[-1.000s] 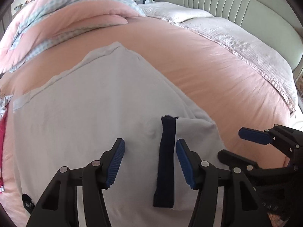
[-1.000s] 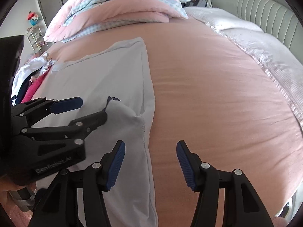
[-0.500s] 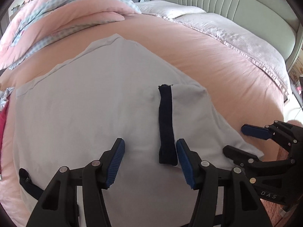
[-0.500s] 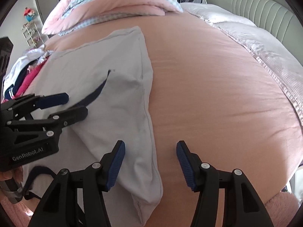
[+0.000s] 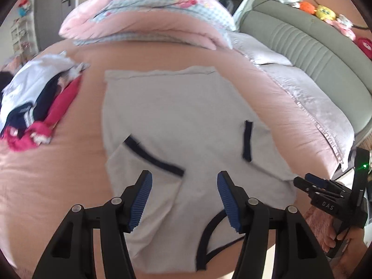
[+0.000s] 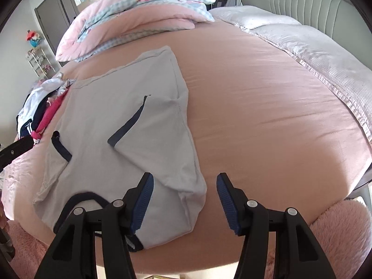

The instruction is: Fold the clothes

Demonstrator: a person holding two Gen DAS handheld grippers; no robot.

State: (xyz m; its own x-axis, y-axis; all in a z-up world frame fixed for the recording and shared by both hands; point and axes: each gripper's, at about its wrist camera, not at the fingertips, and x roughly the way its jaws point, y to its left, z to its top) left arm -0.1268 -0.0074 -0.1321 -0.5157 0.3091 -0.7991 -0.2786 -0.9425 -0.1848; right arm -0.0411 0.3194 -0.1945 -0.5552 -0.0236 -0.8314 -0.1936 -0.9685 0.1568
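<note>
We look down on a bed (image 6: 267,107) with a pink sheet. A green headboard (image 5: 309,53) runs along its far right side, with a grey cover (image 6: 325,53) below it. A folded pink quilt (image 5: 151,21) sits at the far end. The grey shirt (image 5: 186,125) lies flat on the sheet near the front edge, both navy-trimmed sleeves folded inward over its body, its navy collar (image 5: 209,239) nearest us. A pile of clothes (image 5: 34,102) in white, navy and red lies apart to its left. Our left gripper (image 5: 184,200) hangs above the shirt's collar end, fingers apart and empty. Our right gripper (image 6: 184,202) hangs over the shirt's right edge, fingers also apart, gripping nothing.
</note>
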